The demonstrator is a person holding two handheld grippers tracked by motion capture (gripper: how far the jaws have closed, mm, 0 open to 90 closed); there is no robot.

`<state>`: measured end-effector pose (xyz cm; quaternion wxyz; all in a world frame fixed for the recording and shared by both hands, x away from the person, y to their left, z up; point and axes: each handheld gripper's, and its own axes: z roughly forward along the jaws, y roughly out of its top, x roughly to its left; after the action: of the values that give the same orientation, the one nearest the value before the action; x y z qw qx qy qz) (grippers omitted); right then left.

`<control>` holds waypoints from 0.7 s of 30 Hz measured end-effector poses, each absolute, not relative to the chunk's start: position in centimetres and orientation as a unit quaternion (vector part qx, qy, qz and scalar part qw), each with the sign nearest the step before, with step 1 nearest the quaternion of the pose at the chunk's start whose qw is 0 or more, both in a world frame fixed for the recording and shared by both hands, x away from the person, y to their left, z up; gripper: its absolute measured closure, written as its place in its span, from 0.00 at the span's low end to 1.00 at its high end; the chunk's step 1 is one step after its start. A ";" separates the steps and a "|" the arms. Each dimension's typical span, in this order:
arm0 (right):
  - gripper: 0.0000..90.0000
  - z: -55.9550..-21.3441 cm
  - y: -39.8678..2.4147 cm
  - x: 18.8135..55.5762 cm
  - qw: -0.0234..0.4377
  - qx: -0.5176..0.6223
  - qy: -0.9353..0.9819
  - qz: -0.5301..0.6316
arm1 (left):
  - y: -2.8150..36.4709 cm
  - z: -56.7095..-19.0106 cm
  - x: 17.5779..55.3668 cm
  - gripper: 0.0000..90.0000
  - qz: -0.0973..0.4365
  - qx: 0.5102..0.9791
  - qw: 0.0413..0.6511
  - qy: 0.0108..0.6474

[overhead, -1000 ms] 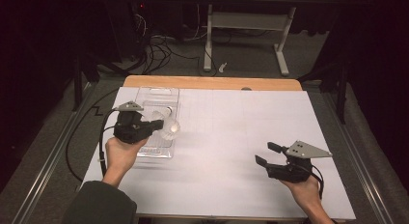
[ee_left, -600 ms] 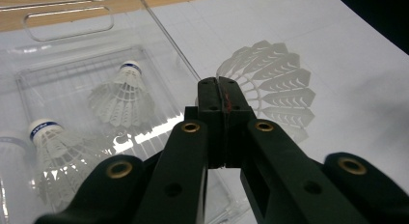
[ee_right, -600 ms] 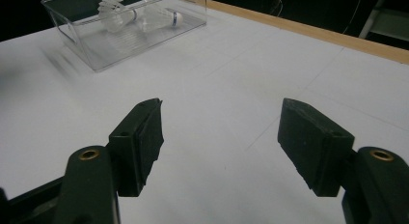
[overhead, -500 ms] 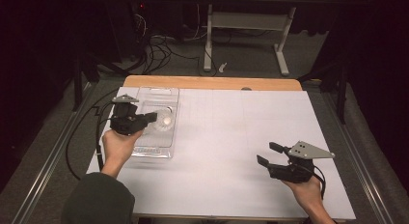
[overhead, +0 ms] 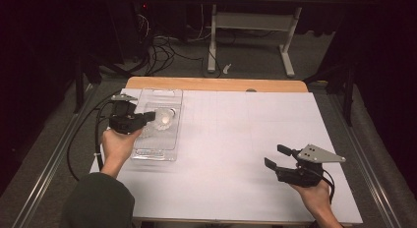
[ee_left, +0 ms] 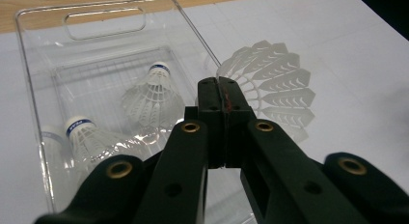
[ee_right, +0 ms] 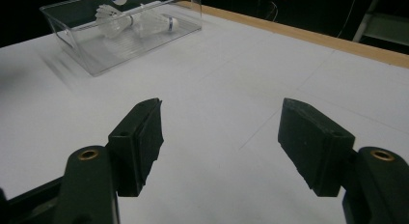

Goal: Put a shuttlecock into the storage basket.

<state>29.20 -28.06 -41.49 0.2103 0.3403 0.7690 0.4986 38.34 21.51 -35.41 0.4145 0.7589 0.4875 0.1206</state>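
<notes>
Shuttlecock (ee_left: 270, 89) cork hidden behind the clamped left claw (ee_left: 223, 96).

In the left gripper view, the closed jaws cover the cork and lower feathers of the held shuttlecock (ee_left: 270, 89). The clear tray (ee_left: 29, 55) runs off the bottom edge, and a third shuttlecock (ee_left: 50, 137) at its left wall is too blurred to make out.

We have carried our left gripper (overhead: 147, 117), clamped on a shuttlecock (overhead: 164, 121), from beside the clear tray's (overhead: 158, 154) right edge leftward and a little farther away, over the tray.
</notes>
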 end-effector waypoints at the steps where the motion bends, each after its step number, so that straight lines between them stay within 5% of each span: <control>1: 0.36 -41.5 -28.1 29.2 0.210 0.340 0.769 0.498 | 21.6 -35.4 38.4 1.00 0.121 0.758 0.414 0.489; 21: 0.35 -42.3 -28.9 28.9 0.211 0.349 0.760 0.506 | 23.1 -35.4 39.7 1.00 0.134 0.741 0.407 0.517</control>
<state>28.92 -28.87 -42.31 0.2108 0.3490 0.7601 0.5061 39.68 23.08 -35.41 0.4066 0.7410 0.5173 0.1343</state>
